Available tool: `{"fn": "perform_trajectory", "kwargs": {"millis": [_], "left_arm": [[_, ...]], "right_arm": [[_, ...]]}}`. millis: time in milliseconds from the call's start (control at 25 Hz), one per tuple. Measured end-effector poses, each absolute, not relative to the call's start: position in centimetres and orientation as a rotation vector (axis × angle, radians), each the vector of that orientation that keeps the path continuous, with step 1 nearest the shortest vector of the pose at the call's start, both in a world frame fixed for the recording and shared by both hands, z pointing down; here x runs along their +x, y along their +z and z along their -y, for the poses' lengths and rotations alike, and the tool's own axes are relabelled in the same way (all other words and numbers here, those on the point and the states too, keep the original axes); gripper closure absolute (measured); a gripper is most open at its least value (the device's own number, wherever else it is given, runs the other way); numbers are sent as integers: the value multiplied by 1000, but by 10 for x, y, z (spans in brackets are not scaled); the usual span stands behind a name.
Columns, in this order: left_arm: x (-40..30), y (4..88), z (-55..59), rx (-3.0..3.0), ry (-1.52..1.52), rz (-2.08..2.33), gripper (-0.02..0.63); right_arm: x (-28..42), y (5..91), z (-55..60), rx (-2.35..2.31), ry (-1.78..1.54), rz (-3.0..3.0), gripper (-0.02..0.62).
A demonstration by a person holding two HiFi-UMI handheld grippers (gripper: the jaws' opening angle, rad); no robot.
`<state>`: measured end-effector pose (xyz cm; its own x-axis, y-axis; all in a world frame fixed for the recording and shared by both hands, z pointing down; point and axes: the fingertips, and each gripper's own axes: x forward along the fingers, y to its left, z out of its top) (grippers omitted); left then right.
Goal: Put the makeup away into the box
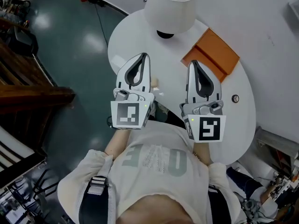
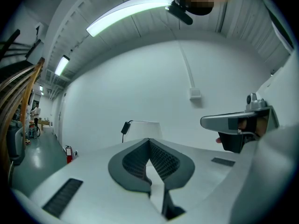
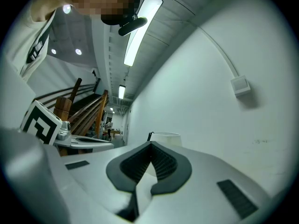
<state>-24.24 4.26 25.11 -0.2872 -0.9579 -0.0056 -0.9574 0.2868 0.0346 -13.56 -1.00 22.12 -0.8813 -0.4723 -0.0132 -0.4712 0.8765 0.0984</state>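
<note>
In the head view an orange box (image 1: pixel 215 52) lies at the far right of a round white table (image 1: pixel 243 120). A small round dark-rimmed item (image 1: pixel 235 98) sits near the table's right edge, and a small pale item (image 1: pixel 154 83) shows beside the left gripper. My left gripper (image 1: pixel 142 55) and right gripper (image 1: pixel 193 62) hover side by side over the table's near half, pointing level toward the lamp. Both are shut with nothing between the jaws, as the left gripper (image 2: pixel 149 140) and the right gripper (image 3: pixel 150 143) show in their own views.
A lamp with a white shade (image 1: pixel 170 8) stands at the table's far edge, its cable trailing left over the dark floor (image 1: pixel 70 45). A wooden staircase (image 1: pixel 23 83) is at the left. A white wall (image 2: pixel 154 78) rises behind the table.
</note>
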Motion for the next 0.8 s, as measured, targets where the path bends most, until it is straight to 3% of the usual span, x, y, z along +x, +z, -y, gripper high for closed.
{"fn": "perform_trajectory", "kwargs": {"millis": [360, 440, 520, 800], "left_arm": [[-252, 268, -28, 1834, 60, 2493, 598], [-253, 288, -23, 1817, 121, 2452, 483], [-251, 324, -22, 1784, 192, 2382, 431], [-219, 475, -53, 1560, 311, 2086, 419]], "right_arm": [[-146, 232, 19, 738, -134, 3009, 591], [-146, 237, 23, 738, -127, 2999, 591], [-146, 241, 25, 742, -114, 2989, 591], [-138, 260, 17, 735, -76, 2925, 591]]}}
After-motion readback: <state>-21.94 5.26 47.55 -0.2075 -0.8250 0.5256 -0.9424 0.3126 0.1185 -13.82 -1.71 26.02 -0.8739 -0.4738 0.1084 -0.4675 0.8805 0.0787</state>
